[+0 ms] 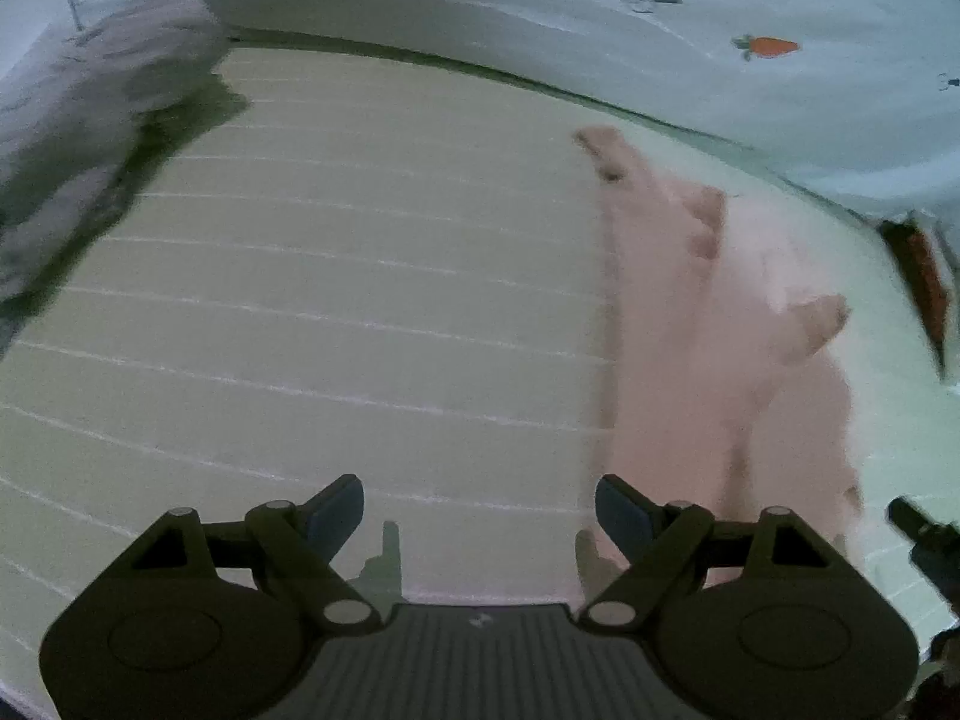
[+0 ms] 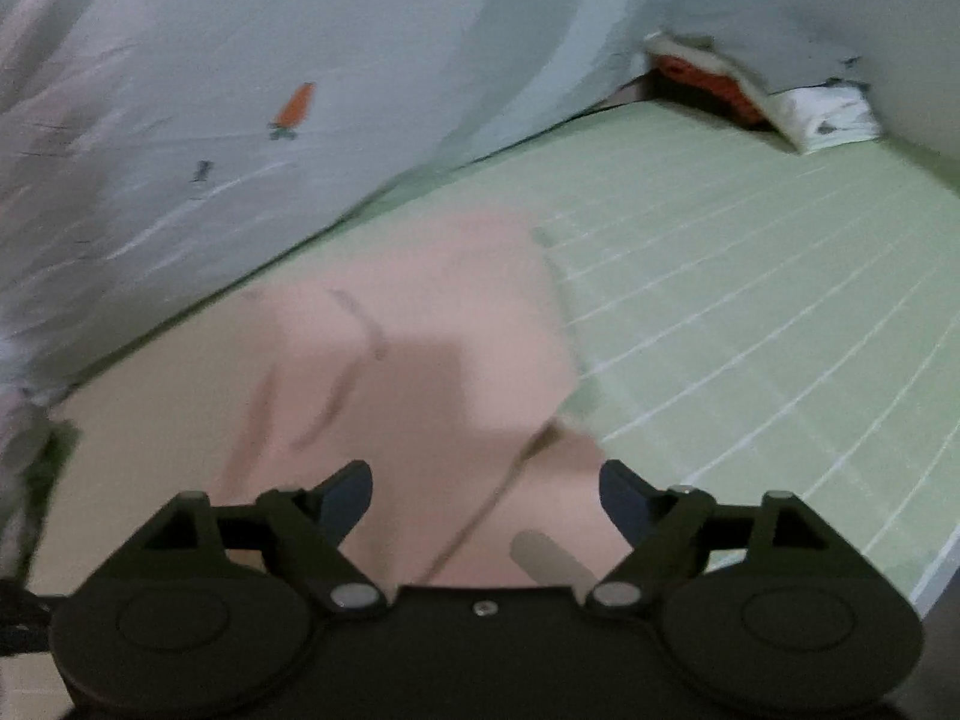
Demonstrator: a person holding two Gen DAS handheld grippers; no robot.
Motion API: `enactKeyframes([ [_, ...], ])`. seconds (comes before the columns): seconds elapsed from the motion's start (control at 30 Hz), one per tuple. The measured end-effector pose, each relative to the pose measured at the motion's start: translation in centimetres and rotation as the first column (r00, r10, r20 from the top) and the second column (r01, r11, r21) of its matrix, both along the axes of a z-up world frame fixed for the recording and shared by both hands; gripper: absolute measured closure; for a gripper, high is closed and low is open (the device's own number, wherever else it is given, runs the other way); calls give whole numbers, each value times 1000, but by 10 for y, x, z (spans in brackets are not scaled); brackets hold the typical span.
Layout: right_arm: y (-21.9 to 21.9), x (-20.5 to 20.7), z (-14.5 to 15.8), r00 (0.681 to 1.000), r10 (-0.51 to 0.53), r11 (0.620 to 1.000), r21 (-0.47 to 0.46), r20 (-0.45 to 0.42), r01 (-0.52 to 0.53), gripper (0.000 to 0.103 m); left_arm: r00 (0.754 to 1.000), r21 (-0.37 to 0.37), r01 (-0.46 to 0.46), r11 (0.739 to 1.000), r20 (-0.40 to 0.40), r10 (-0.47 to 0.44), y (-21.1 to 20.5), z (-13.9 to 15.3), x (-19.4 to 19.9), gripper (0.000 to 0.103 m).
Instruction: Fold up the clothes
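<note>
Green striped bed carries a pink garment and folded cloths

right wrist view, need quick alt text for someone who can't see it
An open right gripper hovers over a pink garment lying flat on a green striped sheet. A pale blanket with a carrot print rises behind it.

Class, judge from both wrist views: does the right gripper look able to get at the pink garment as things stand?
Probably yes. The right gripper has its jaws open right over the pink garment, which lies flat on the green striped sheet, with nothing between them.
</note>
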State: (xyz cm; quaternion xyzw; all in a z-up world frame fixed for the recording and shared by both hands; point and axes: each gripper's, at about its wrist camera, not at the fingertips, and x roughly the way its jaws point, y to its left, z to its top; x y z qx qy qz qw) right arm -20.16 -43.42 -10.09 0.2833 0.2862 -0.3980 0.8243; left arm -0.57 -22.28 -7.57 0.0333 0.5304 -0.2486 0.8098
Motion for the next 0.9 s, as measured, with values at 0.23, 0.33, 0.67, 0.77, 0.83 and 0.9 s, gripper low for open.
enactKeyframes([
  [0.23,-59,-18,-6,993,48,998,-33,-107,-52,11,999,-48,30,998,-18,-31,-67,-6,-33,19],
  [0.33,-86,-28,-10,989,55,998,-25,-139,-59,10,999,-29,-8,1000,-51,6,-82,-15,-43,31],
  [0.67,-127,-41,-31,974,121,993,36,-194,-116,9,999,-59,-40,997,-38,38,-97,-9,-55,101],
  [0.77,-125,-36,-35,974,125,992,56,-187,-116,9,1000,-73,5,997,-7,-6,-101,4,-45,101],
  [0.83,-117,-30,-36,975,124,991,65,-185,-114,9,999,-91,38,995,15,-37,-100,15,-32,101],
  [0.9,-106,-23,-37,977,121,991,71,-174,-110,9,998,-114,56,992,29,-53,-97,26,-15,101],
])
